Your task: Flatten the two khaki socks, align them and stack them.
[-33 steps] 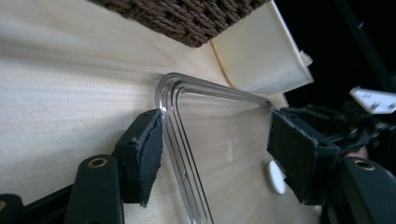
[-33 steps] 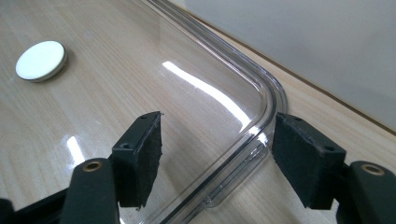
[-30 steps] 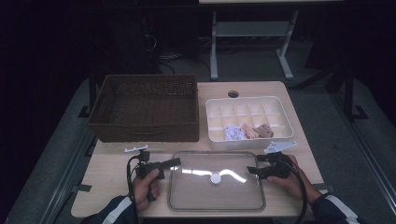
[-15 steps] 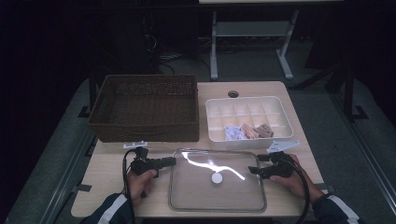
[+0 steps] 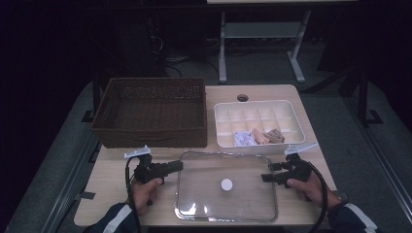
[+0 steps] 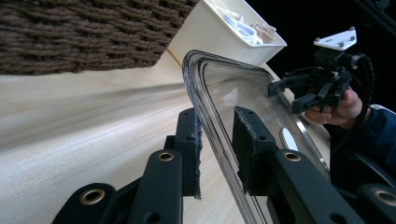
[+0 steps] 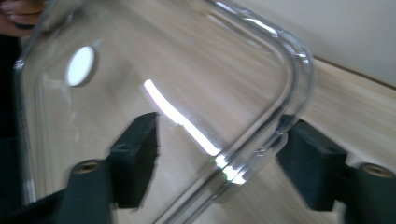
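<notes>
A clear plastic lid (image 5: 204, 194) with a white disc (image 5: 226, 184) in its middle lies across the front of the table. My left gripper (image 5: 179, 166) has just been closing and is shut on the lid's left rim (image 6: 205, 107), which runs between its pads (image 6: 191, 140) and sits a little above the wood. At the lid's right edge, my right gripper (image 5: 265, 177) stands open. Its jaws have just closed slightly and straddle the rim (image 7: 285, 112) with a wide gap. In the right gripper view the right pad (image 7: 308, 158) sits against the rim.
A dark wicker basket (image 5: 150, 111) stands at the back left. A white divided tray (image 5: 252, 103) with a few small items (image 5: 262, 136) stands at the back right, close behind the lid. Bare table (image 5: 111, 184) lies left of the lid.
The left jaws have closed onto the lid's left rim and lifted that side slightly off the table. The glare on the lid has shifted. The right hand has hardly moved.
</notes>
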Demonstrator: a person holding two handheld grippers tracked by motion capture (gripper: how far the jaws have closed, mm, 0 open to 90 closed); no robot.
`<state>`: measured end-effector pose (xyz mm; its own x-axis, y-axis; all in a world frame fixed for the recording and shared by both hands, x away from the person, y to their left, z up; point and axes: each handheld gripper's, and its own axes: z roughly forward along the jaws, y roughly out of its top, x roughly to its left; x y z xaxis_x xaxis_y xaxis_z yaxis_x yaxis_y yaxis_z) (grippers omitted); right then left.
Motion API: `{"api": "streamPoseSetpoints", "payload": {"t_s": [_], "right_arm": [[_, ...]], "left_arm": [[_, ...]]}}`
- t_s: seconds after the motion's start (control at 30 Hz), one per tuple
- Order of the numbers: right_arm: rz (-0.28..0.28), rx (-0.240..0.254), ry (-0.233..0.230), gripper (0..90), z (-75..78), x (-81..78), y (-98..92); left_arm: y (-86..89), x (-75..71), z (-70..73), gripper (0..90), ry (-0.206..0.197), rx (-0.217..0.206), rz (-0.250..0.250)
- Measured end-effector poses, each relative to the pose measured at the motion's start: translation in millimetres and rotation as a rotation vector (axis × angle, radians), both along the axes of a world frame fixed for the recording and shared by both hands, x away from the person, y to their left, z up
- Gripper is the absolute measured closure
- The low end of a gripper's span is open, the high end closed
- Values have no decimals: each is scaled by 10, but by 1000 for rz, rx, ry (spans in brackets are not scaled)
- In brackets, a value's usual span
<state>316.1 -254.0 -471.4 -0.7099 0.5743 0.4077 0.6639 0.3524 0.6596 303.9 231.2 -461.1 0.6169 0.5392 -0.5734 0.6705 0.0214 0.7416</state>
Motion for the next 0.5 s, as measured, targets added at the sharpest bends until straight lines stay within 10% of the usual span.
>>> {"api": "streamPoseSetpoints", "payload": {"t_s": [0.3, 0.5], "right_arm": [[-24, 105, -39, 613, 293, -18, -159], [-48, 79, -85, 671, 529, 0, -167]], "left_arm": [[2, -87, 147, 746, -63, 24, 23], [-28, -127, 240, 739, -112, 65, 38]]}}
